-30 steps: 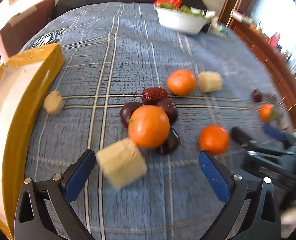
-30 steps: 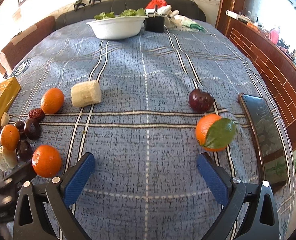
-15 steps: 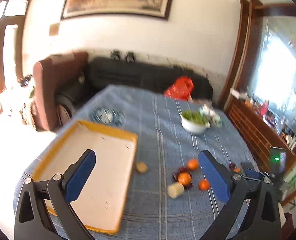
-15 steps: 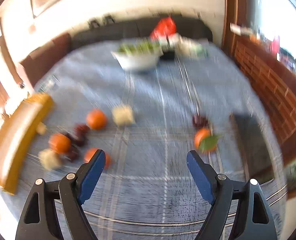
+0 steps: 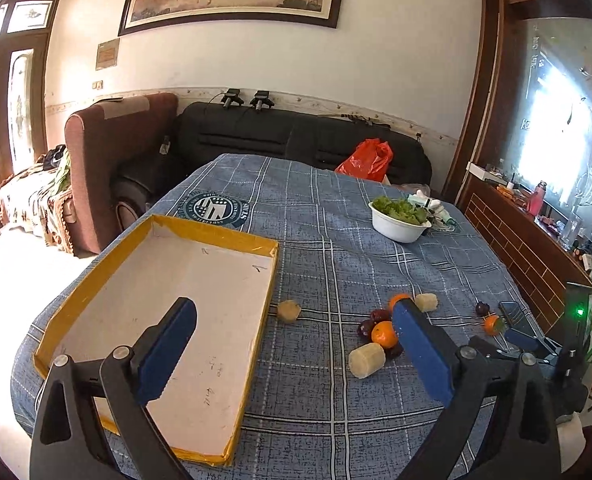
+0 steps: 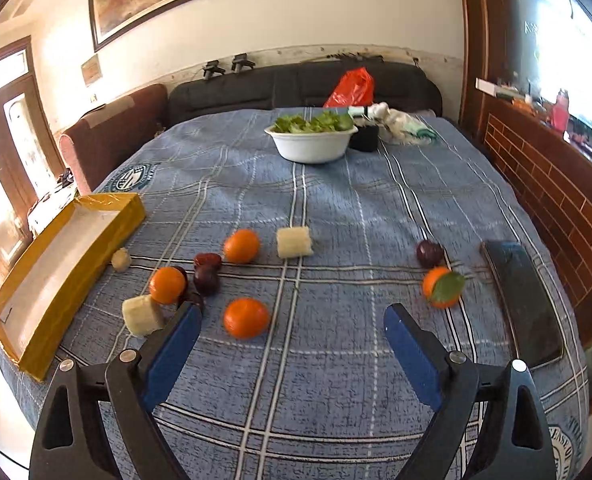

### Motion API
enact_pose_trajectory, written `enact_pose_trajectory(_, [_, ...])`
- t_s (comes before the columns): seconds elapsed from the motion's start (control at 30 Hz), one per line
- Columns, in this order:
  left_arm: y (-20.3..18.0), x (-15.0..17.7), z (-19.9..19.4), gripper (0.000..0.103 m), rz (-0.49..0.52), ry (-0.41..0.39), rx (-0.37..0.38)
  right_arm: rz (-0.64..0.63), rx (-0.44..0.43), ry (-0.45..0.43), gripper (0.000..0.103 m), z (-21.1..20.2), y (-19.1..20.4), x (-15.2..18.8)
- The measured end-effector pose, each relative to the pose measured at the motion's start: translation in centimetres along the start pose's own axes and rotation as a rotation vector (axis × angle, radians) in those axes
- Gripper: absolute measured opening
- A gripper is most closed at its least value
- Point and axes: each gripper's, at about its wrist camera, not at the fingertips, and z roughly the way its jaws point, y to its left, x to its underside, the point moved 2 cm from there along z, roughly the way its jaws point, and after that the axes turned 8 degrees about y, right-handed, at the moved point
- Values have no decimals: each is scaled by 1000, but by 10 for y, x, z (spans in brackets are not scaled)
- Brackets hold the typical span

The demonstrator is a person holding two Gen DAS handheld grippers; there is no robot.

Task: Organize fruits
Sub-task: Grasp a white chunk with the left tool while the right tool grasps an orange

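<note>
Two views are covering one blue plaid tablecloth [image 6: 328, 208]. Only the left wrist view is showing the whole white floor of the yellow-rimmed tray [image 5: 163, 296]; only the right wrist view is showing the dark phone [image 6: 524, 300] full length. Both are showing the white bowl [image 6: 312, 144] of greens at the far end. Loose fruits are lying mid-table: oranges [image 6: 246, 317], one leaf-topped orange [image 6: 442, 286], dark plums [image 6: 205, 280] and pale cut chunks [image 6: 293, 242]. The left gripper [image 5: 291, 344] is standing wide apart, empty. The right gripper [image 6: 291, 344] is opening, nothing between its jaws.
</note>
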Motion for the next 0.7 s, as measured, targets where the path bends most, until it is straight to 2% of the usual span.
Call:
enact_pose_trajectory(0.1, [10, 3, 5, 99, -17, 30, -26, 16, 0, 15, 95, 3, -6, 7])
enact_pose_trajectory(0.27, [29, -3, 2, 99, -66, 35, -79, 23, 8, 10, 95, 4, -12, 13])
enact_pose_trajectory(0.33, [33, -4, 1, 99, -81, 33, -75, 35, 7, 7, 95, 4, -14, 12])
enact_pose_trajectory(0.47, [28, -13, -7, 99, -49, 21, -63, 36, 8, -2, 95, 3, -17, 4])
enact_pose_trajectory(0.57, [25, -35, -26, 99, -22, -37, -51, 63, -17, -17, 95, -7, -24, -19])
enact_pose_trajectory(0.63, [21, -52, -40, 99, 9, -87, -76, 96, -36, -70, 95, -23, -32, -39])
enact_pose_trajectory(0.7, [14, -64, -44, 99, 58, -96, -102, 121, -77, -125, 96, -40, -38, -61])
